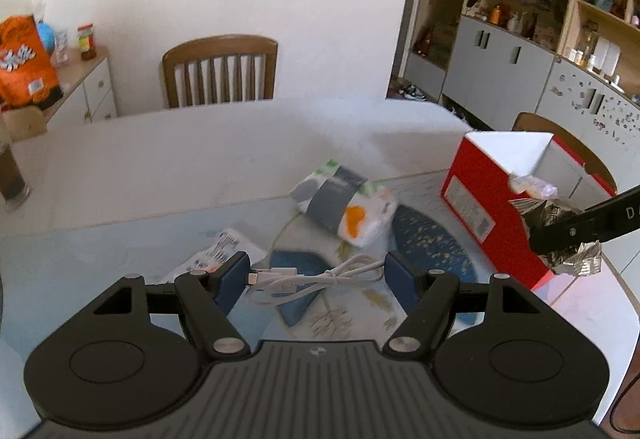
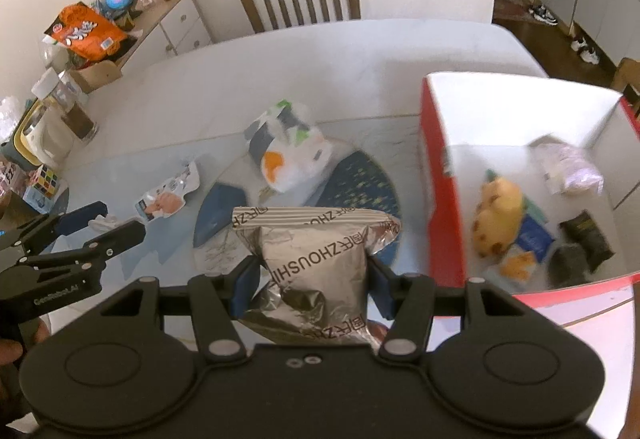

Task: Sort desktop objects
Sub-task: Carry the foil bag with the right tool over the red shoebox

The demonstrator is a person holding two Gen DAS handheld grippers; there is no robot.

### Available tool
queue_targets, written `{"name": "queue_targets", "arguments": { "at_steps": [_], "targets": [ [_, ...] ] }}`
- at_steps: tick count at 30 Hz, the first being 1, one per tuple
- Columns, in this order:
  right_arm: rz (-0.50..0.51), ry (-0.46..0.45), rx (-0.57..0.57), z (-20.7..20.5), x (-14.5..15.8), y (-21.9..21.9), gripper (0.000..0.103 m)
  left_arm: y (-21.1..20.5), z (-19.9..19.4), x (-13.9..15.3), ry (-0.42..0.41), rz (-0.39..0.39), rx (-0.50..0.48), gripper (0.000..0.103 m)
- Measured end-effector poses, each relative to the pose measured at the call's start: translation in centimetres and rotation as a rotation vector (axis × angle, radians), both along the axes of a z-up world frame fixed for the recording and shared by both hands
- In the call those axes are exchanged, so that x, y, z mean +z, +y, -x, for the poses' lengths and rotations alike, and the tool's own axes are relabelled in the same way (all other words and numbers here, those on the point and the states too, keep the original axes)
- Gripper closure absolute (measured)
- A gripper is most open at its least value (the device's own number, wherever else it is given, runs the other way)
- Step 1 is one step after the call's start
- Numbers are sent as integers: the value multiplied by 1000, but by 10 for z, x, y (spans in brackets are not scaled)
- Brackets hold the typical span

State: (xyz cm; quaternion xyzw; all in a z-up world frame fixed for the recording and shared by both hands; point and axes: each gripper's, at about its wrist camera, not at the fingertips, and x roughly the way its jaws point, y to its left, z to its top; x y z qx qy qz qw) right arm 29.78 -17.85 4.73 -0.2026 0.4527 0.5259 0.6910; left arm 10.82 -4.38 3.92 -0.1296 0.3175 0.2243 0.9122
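Note:
My right gripper [image 2: 310, 281] is shut on a silver foil snack packet [image 2: 316, 255] and holds it above the table, just left of the red box [image 2: 440, 179]. The box holds several items, among them a yellow plush toy [image 2: 496, 219]. In the left wrist view the right gripper [image 1: 576, 231] and packet [image 1: 580, 259] hang by the box's [image 1: 480, 199] near corner. My left gripper [image 1: 316, 279] is open around a coiled white cable [image 1: 308, 281] on the table. A white tissue pack [image 1: 344, 203] lies beyond it, also in the right wrist view [image 2: 284, 151].
A torn white wrapper [image 2: 168, 199] and a paper slip [image 1: 216, 255] lie at the table's left. A jar [image 2: 72, 107], a Rubik's cube [image 2: 44, 179] and clutter stand at the far left. A wooden chair [image 1: 220, 71] stands behind the table [image 1: 160, 159]; a sideboard carries an orange bag [image 2: 88, 31].

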Motion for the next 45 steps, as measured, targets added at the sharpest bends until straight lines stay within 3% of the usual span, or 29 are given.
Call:
{"name": "queue_targets", "arguments": {
  "at_steps": [19, 32, 45],
  "targets": [
    [-74, -27, -42, -91, 15, -46, 46, -52, -73, 31, -17, -25, -67, 29],
    [-85, -21, -108, -163, 10, -75, 47, -105, -155, 33, -14, -50, -190, 29],
    [-28, -68, -119, -204, -11, -74, 47, -133, -251, 30, -5, -106, -304, 29]
  ]
}}
